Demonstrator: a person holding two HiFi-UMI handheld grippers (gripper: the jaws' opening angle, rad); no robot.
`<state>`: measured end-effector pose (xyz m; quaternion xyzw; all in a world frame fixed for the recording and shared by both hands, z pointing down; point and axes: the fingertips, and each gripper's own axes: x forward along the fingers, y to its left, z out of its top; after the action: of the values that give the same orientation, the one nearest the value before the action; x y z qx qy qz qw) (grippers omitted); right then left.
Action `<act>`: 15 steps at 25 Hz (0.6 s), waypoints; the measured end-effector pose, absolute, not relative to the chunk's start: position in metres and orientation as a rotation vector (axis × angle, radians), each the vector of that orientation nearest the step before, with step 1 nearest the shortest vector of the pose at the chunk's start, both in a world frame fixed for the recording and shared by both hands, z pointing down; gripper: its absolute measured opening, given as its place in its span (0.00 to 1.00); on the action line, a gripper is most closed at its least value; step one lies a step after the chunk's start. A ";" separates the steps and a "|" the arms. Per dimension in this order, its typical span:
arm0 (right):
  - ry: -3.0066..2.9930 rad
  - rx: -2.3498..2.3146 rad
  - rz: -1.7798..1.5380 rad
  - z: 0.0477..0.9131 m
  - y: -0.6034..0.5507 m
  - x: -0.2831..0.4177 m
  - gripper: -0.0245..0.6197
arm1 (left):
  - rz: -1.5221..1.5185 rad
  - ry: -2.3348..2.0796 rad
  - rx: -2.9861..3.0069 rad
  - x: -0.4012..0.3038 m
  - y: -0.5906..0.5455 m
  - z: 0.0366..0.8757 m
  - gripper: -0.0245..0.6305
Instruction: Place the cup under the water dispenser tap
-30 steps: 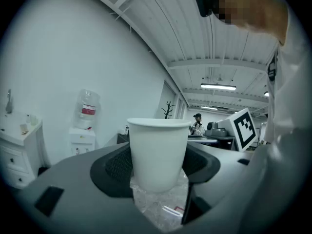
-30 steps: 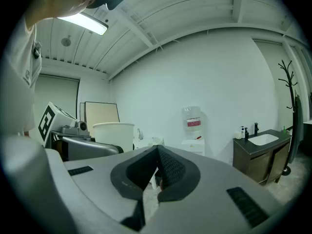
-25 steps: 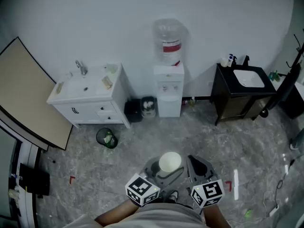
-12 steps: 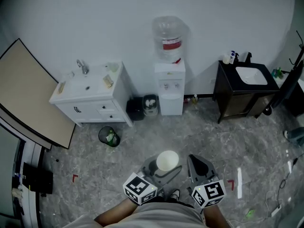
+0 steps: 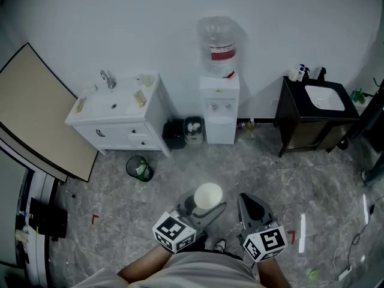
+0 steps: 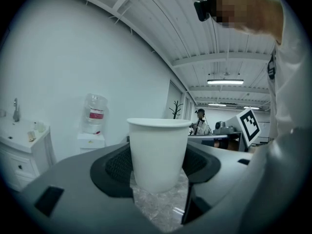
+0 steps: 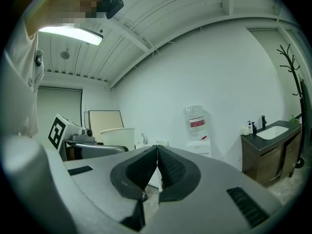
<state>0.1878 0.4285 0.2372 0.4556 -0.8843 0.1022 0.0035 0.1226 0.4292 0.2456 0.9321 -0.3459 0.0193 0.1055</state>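
Observation:
A white paper cup (image 5: 208,195) stands upright between the jaws of my left gripper (image 5: 203,204), which is shut on it; in the left gripper view the cup (image 6: 158,152) fills the middle, with the dark pads (image 6: 119,164) against its sides. My right gripper (image 5: 251,207) is beside it, shut with nothing held; its pads (image 7: 168,169) meet. The white water dispenser (image 5: 219,104) with a clear bottle on top stands against the far wall, well ahead of both grippers. It also shows small as the dispenser (image 6: 92,130) at left and the dispenser (image 7: 198,133) at centre right.
A white sink cabinet (image 5: 117,116) stands left of the dispenser, with a black bin (image 5: 174,135) and a small waste basket (image 5: 138,168) on the marble floor. A dark sink cabinet (image 5: 318,117) is at the right. A tan board (image 5: 36,113) leans at far left.
Both grippers and the cup have moved a little towards the dispenser; the whole room has slid slightly down and right in the head view. The grip on the cup is unchanged.

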 end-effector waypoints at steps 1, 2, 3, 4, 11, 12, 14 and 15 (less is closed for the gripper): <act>-2.771 1.430 0.323 0.238 0.422 0.186 0.06 | 0.054 -1.023 2.744 0.120 0.421 0.247 0.47; -2.771 1.430 0.324 0.238 0.414 0.183 0.06 | 0.051 -1.024 2.742 0.117 0.413 0.248 0.47; -2.771 1.425 0.321 0.239 0.406 0.179 0.06 | 0.048 -1.024 2.742 0.113 0.404 0.250 0.47; -2.771 1.418 0.316 0.240 0.397 0.174 0.06 | 0.047 -1.024 2.743 0.110 0.394 0.251 0.47; -2.769 1.428 0.327 0.245 0.289 0.137 0.06 | 0.073 -1.018 2.793 0.077 0.284 0.266 0.47; -2.769 1.432 0.329 0.245 0.271 0.130 0.06 | 0.077 -1.006 2.803 0.071 0.266 0.269 0.47; -2.767 1.446 0.338 0.245 0.235 0.115 0.06 | 0.079 -0.974 2.821 0.059 0.230 0.274 0.47; -2.765 1.458 0.341 0.244 0.219 0.109 0.06 | 0.080 -0.958 2.833 0.054 0.212 0.276 0.47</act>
<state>0.1087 0.2189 0.2443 0.4637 -0.8793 0.1086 -0.0016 0.0537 0.2121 0.2756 0.9443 -0.3193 0.0266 0.0750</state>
